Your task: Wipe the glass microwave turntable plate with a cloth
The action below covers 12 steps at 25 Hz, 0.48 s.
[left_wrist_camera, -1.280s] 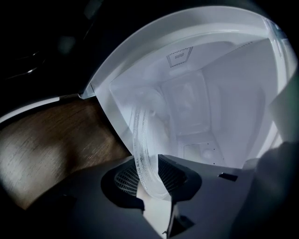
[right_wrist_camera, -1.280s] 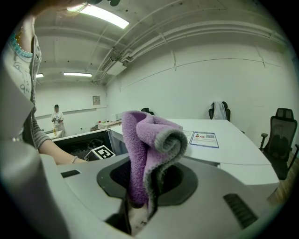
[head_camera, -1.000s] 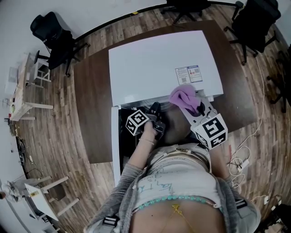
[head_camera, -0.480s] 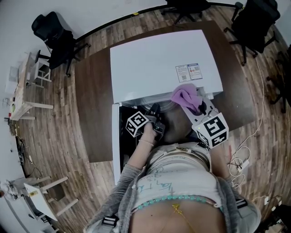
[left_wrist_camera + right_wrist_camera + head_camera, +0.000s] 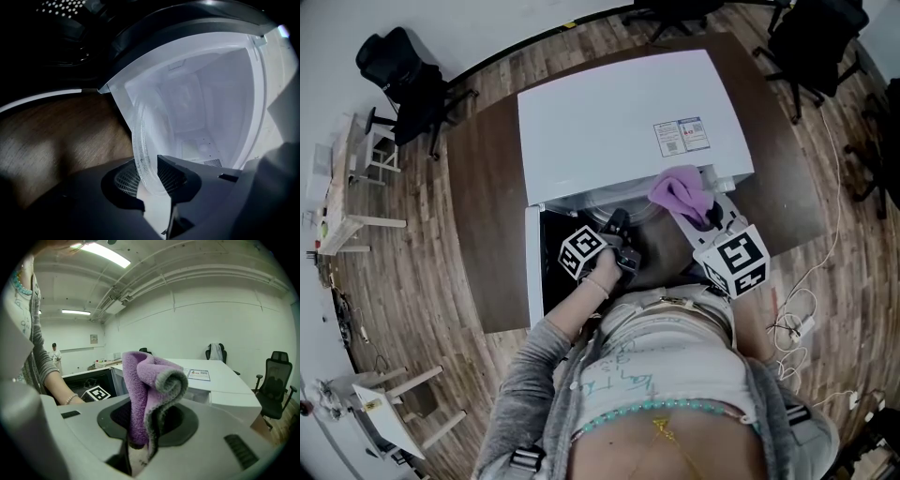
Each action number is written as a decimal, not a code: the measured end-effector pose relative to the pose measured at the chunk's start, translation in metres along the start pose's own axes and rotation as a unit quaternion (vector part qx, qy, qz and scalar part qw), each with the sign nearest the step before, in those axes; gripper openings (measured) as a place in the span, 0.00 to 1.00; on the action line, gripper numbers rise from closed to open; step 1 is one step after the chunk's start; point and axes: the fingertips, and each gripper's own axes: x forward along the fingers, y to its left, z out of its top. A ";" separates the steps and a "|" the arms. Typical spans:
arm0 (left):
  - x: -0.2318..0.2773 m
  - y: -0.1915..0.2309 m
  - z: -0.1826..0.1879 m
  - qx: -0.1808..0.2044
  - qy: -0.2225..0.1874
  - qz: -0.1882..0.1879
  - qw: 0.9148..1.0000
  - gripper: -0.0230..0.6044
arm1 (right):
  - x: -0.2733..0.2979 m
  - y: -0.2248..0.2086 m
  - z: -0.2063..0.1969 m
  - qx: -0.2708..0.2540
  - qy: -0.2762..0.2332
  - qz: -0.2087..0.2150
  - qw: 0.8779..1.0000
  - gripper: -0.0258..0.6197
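Head view, from above: our left claw (image 5: 617,225) grips the glass turntable plate (image 5: 595,203) by its rim at the microwave (image 5: 619,122) mouth; our right claw (image 5: 701,217), at 3 o'clock, pinches the purple cloth (image 5: 679,192). Neither has shifted lately, so we judge wiping not begun. Open door (image 5: 533,272) hems us at 9 o'clock; bare worktop (image 5: 783,187) lies at 3.

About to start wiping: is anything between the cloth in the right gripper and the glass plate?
Nothing visible. The left gripper pinches the glass plate by its rim before the open microwave; the cloth in the right gripper is beside it, by the microwave's top front edge.
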 end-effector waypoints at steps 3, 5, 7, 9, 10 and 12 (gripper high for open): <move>-0.002 0.000 -0.004 -0.005 -0.002 -0.002 1.000 0.19 | -0.001 0.000 -0.002 -0.002 0.005 -0.004 1.000 0.22; -0.004 0.000 -0.007 -0.011 -0.003 -0.005 1.000 0.18 | -0.001 0.001 -0.004 -0.003 0.010 -0.006 1.000 0.22; -0.004 0.001 -0.009 -0.016 -0.006 -0.006 1.000 0.18 | -0.001 0.001 -0.006 -0.001 0.012 -0.009 1.000 0.22; -0.005 0.000 -0.011 -0.023 -0.008 -0.006 1.000 0.18 | -0.001 0.001 -0.006 0.000 0.013 -0.011 1.000 0.22; -0.006 0.000 -0.011 -0.027 -0.009 -0.005 1.000 0.18 | -0.001 0.002 -0.006 0.000 0.013 -0.012 1.000 0.22; -0.008 0.001 -0.012 -0.031 -0.011 -0.003 0.999 0.18 | -0.001 0.003 -0.005 -0.003 0.014 -0.013 1.000 0.22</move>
